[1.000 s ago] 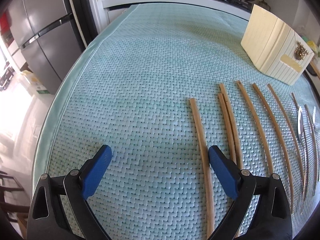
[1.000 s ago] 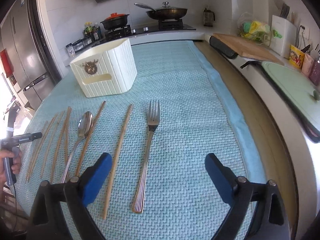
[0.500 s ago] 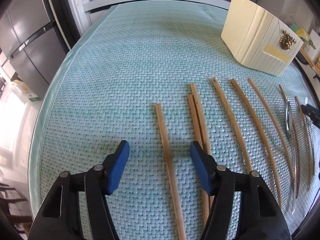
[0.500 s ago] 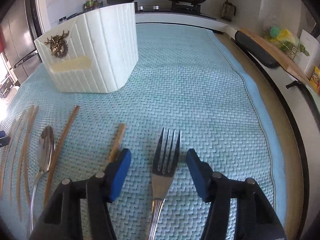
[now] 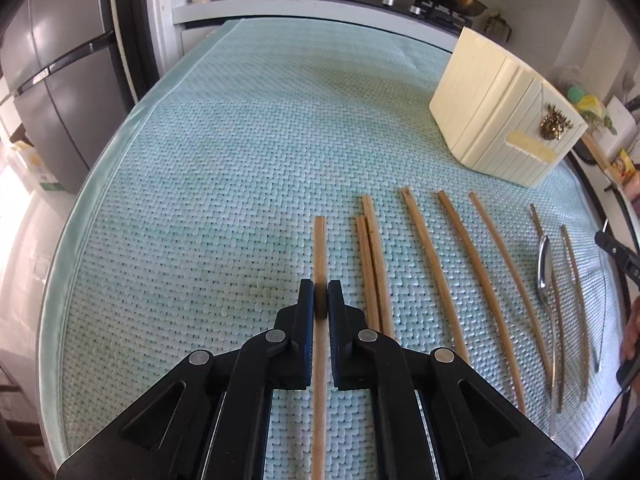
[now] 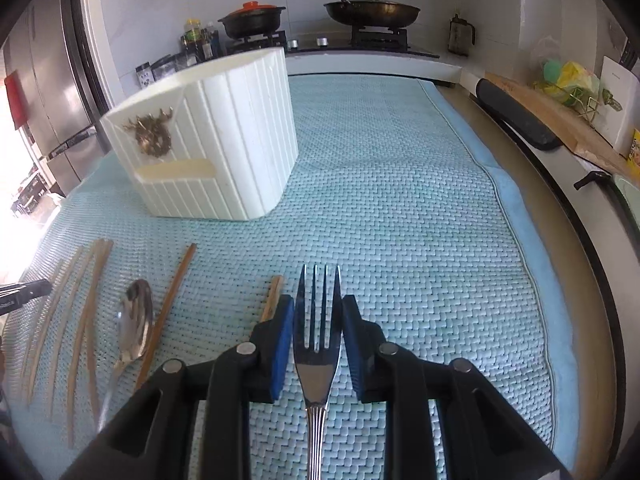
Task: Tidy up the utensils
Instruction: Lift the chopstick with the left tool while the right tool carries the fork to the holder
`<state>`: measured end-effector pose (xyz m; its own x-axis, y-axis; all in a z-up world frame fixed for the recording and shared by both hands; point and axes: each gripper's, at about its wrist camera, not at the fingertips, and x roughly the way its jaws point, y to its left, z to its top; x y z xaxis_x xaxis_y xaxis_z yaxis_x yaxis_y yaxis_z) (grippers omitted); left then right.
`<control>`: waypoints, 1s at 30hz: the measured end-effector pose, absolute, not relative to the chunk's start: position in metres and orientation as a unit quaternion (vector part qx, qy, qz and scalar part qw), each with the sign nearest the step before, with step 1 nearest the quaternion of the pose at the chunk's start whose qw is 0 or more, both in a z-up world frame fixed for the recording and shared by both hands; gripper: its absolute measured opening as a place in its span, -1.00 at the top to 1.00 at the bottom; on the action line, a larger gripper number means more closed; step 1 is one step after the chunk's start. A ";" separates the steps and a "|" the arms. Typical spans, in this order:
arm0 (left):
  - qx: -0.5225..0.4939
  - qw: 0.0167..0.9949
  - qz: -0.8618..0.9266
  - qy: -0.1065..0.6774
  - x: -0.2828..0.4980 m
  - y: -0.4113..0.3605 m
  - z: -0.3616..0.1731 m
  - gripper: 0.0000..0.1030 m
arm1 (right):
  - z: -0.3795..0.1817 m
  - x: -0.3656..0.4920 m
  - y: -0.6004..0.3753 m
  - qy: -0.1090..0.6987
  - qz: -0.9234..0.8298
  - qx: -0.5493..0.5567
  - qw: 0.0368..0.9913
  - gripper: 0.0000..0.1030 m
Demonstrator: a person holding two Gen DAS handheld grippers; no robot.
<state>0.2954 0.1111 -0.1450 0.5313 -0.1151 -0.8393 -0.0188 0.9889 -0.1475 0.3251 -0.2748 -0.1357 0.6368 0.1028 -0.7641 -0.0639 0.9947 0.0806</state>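
Note:
My left gripper is shut on a wooden chopstick, the leftmost of several chopsticks lying in a row on the teal woven mat. In the right wrist view my right gripper is closing on a steel fork. Its blue pads meet both sides of the fork's head, and the tines point away from me. A spoon and one more chopstick lie just left of the fork. The cream ribbed utensil holder stands upright behind them.
A stove with pans runs along the back counter and a fridge stands at the left. A cutting board lies on the right counter, past the mat's blue edge. A hand shows at the left wrist view's right edge.
Both grippers went from wide open to closed. The left one shifted onto the leftmost chopstick and clamped it; the right one moved forward over the fork and closed around its head.

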 end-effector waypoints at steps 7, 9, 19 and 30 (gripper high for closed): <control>-0.085 0.900 -0.053 0.425 0.265 0.111 -0.092 0.90 | -0.077 0.276 -0.281 0.359 0.083 0.043 0.928 0.53; -0.087 0.907 -0.062 0.406 0.254 0.110 -0.076 0.90 | -0.061 0.260 -0.280 0.340 0.092 0.045 0.935 0.53; -0.095 0.933 -0.094 0.335 0.218 0.105 -0.016 0.91 | -0.008 0.201 -0.280 0.266 0.108 0.035 0.957 0.53; -0.093 0.938 -0.127 0.309 0.229 0.085 0.019 0.91 | 0.019 0.207 -0.281 0.252 0.118 0.018 0.960 0.53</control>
